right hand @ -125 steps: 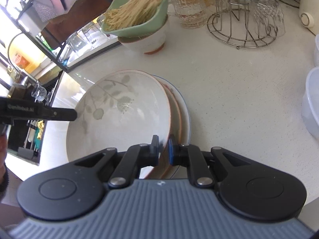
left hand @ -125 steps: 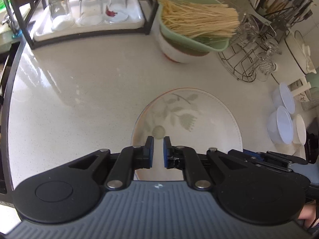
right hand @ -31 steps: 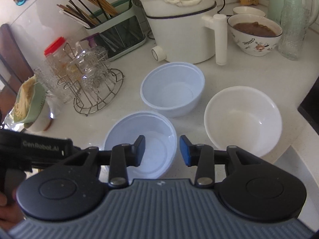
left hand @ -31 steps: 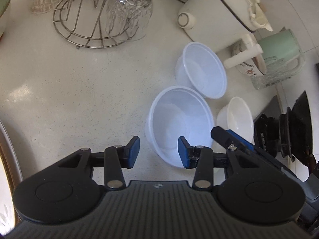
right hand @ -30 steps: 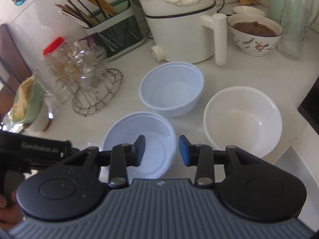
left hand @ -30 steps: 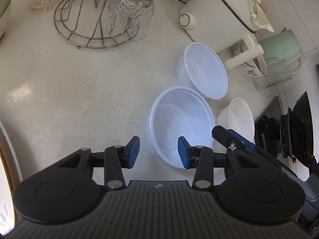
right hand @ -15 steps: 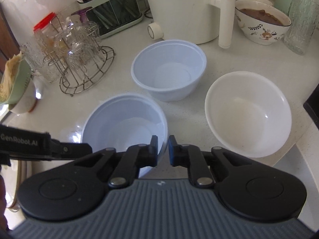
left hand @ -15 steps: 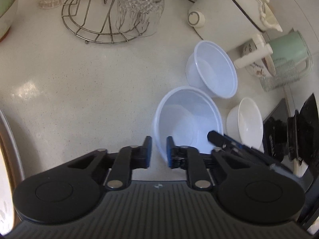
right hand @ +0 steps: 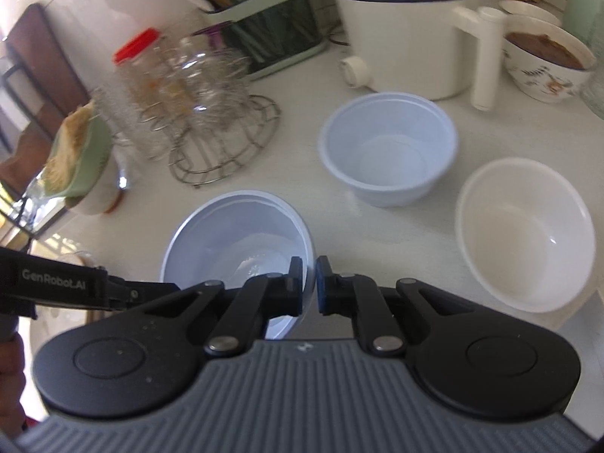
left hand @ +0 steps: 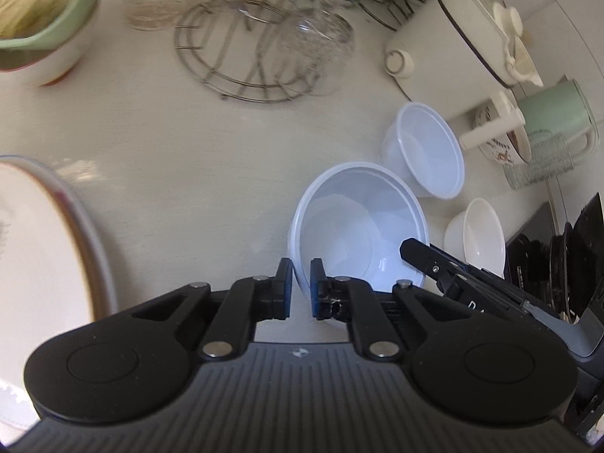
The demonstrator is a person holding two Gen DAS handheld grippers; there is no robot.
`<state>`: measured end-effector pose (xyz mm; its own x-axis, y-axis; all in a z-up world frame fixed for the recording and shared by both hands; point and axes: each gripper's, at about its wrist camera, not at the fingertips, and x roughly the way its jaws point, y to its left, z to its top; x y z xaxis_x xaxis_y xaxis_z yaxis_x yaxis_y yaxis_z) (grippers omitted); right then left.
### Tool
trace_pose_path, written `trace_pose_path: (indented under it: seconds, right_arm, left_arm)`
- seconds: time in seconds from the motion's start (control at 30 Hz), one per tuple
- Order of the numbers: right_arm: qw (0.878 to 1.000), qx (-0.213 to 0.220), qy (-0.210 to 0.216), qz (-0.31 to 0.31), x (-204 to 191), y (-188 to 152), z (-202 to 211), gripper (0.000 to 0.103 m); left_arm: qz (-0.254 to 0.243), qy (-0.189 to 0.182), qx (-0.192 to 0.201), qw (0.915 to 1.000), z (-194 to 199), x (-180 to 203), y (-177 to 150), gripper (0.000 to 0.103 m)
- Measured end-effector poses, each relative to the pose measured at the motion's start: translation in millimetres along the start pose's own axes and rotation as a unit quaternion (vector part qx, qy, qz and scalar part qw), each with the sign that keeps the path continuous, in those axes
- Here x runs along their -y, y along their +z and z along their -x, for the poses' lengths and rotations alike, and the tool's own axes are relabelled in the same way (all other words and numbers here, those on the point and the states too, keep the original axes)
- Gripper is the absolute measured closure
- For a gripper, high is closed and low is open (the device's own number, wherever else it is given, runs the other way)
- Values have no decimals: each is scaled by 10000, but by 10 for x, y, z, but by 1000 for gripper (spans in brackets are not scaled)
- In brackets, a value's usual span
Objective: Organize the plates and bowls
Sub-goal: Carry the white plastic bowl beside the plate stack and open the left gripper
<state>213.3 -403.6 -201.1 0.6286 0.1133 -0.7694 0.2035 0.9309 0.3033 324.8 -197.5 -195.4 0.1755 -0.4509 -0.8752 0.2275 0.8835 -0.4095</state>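
A pale blue plastic bowl (left hand: 358, 226) is held by both grippers, lifted off the white counter. My left gripper (left hand: 301, 288) is shut on its left rim. My right gripper (right hand: 308, 283) is shut on its right rim; the bowl also shows in the right wrist view (right hand: 238, 238). A second pale blue bowl (right hand: 387, 147) and a white bowl (right hand: 524, 234) stand on the counter to the right. The stack of plates (left hand: 45, 241) lies at the left edge of the left wrist view.
A wire rack with glasses (left hand: 264, 45) stands at the back. A white cooker (right hand: 407, 26), a bowl of brown food (right hand: 543, 64), a green kettle (left hand: 558, 113) and a green bowl of noodles (left hand: 41, 19) ring the counter. A black stove (left hand: 566, 264) is at right.
Both grippers closed on the nearest blue bowl's rim within the last second. They have since lifted it and carried it left; the plate stack has come into the left wrist view.
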Motion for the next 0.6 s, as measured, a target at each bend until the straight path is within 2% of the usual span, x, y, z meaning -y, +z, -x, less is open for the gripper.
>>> trace_pose_path:
  seconds: [0.2, 0.3, 0.6]
  right_arm:
    - [9992, -94, 257, 285, -232, -24, -57, 93]
    - [9981, -217, 387, 420, -339, -50, -90, 92]
    - [9965, -424, 355, 633, -489, -108, -184, 91]
  left_arm:
    - [209, 110, -6, 9997, 142, -228, -47, 92]
    - [194, 293, 21, 9994, 192, -304, -78, 92]
    - [327, 325, 28, 9989, 212, -461, -132, 91]
